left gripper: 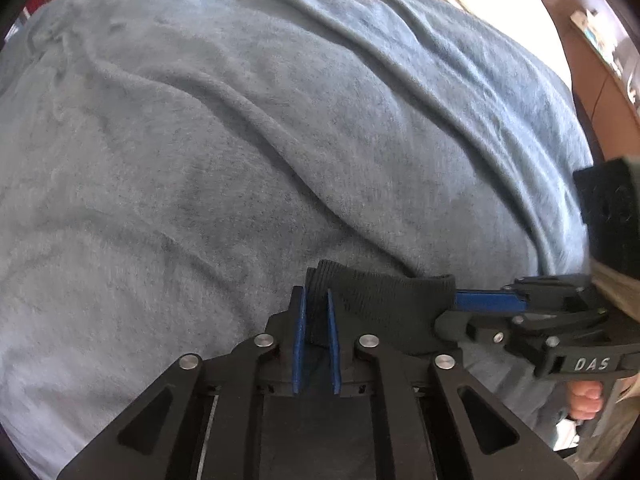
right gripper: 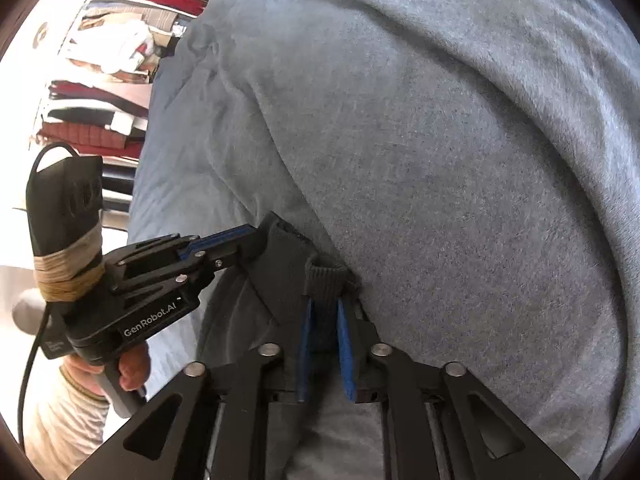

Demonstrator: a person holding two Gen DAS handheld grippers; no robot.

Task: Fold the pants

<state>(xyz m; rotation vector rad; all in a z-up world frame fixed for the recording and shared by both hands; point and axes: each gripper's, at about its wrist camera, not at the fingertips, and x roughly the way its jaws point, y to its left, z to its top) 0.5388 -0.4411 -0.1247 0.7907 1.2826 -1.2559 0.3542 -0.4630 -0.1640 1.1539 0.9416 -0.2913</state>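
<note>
Now both my hand-held grippers, left (left gripper: 316, 320) and right (right gripper: 323, 332), clench the dark ribbed cuff (left gripper: 384, 292) at lower centre, above grey-blue pants (left gripper: 280, 140). Uneven pulling could slip the cuff, skewing the fold.

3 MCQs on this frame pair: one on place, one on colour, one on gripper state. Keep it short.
1. Where does the right gripper hold the dark ribbed cuff, seen from the left wrist view?
A. at the cuff's right end
B. at its left end
C. nowhere near it

2. What colour are the gripper pads?
A. red
B. blue
C. white

3. How is the left gripper?
A. wide open above the cloth
B. shut on nothing
C. shut on the cuff

Answers:
1 A, its fingers enter the cuff from the right.
2 B, blue strips line the fingers.
3 C, ribbed fabric sits pinched between its pads, over the grey-blue pants.
</note>
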